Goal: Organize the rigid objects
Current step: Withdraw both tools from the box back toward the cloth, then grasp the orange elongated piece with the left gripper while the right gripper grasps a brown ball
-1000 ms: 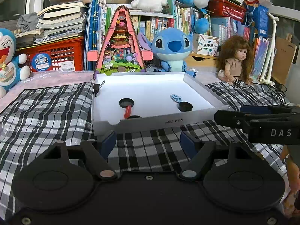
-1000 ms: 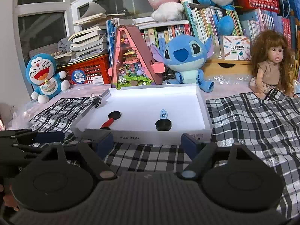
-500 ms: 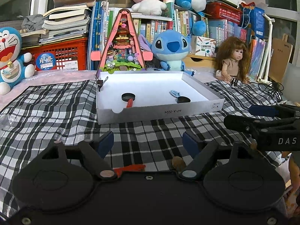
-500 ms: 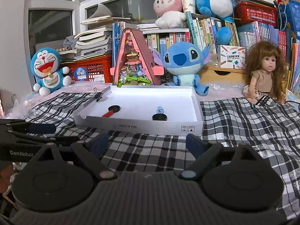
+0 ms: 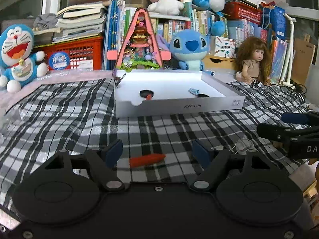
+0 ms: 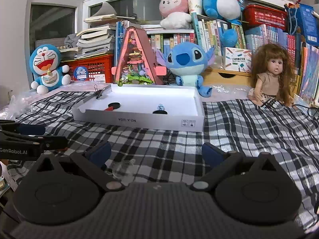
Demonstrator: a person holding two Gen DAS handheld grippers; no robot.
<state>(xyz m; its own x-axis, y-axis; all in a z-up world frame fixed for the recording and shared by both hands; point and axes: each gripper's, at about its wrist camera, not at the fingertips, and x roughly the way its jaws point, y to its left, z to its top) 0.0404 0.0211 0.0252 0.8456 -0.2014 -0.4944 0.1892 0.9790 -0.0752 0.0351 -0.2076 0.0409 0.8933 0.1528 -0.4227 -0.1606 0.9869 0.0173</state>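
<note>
Lying crosswise on the checked cloth, the red carrot-shaped piece is sitting between the left gripper's parted blue pads, untouched, long axis running pad to pad, tapered end rightward; closing slightly there. Resting nearer the right gripper, a clear suction cup just inside the left pad; jaws opening wide, empty. Waiting beyond: white box lid.

A black-and-white checked cloth carries a white tray, with an orange piece and clear suction cup lying nearer than the tray.
</note>
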